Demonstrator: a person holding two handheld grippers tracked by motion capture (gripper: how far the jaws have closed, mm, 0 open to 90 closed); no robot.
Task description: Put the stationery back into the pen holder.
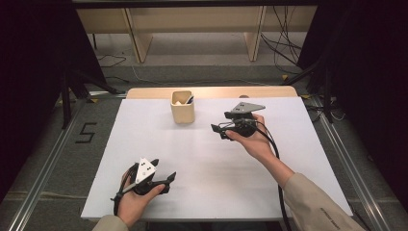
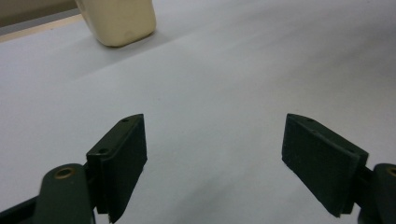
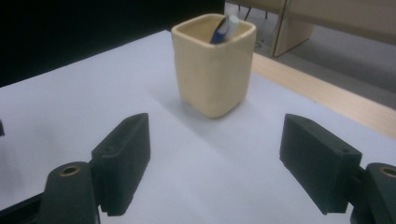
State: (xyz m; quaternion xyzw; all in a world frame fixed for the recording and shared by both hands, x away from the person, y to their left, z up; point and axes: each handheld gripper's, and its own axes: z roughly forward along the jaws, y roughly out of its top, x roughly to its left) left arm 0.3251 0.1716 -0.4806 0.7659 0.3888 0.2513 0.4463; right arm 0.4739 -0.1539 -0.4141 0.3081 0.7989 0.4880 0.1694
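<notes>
I keep the right gripper [image 1: 222, 131] empty with jaws wide, facing the beige cup [image 3: 214, 65] with its pen [image 3: 219, 31], ready to reach it, while the left gripper [image 1: 163, 179] rests apart, also wide and empty.

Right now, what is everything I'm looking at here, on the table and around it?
Cup: one, cream, square-sided, upright toward the far middle of the table.
Pen: one, blue and white, standing inside the cup; another item may be beside it, too small to tell.
Table: one, white top with a wooden strip along its far edge.
Shelf unit: one, light wood, on the floor beyond the table.
Cables: several, black, on the floor at the far right.
Number 5: one, black, marked on the floor left of the table.
Left gripper: one, black, open, near edge of the table.
Right gripper: one, black, open, right of the cup, empty.
</notes>
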